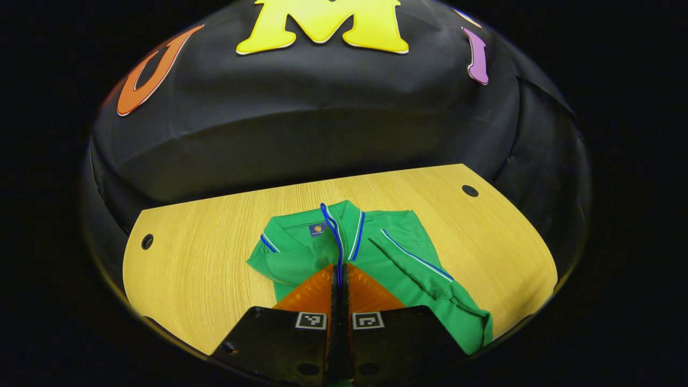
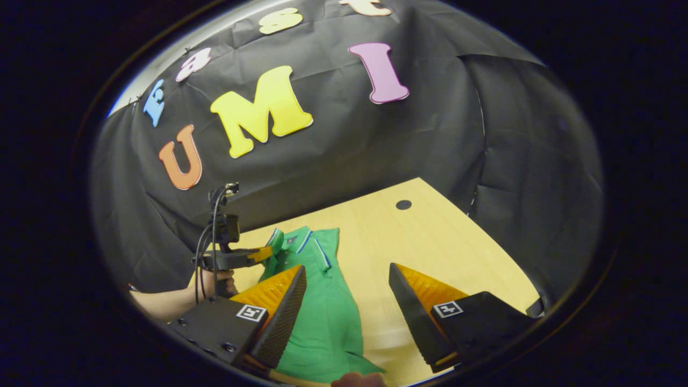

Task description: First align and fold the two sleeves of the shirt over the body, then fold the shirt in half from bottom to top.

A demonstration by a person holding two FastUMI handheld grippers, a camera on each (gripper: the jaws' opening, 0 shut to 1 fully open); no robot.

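Sleeve fold in hand: left tool (image 1: 339, 282) pinching shirt (image 1: 398, 252); right tool (image 2: 346, 301) spread. Next, judged: lay the held cloth across the body.

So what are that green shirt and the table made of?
The green shirt looks like a soft, matte knit, polo-style: it creases and has striped trim. The table looks like pale wood or wood-look laminate, smooth, with fine straight grain; which, I can't tell.

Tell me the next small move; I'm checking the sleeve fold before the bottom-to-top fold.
Probably lower the left gripper and lay the sleeve flat on the shirt, then open. Its fingers are closed on the sleeve's blue-trimmed edge, held up near the collar, while the right gripper hangs open over the lower shirt.
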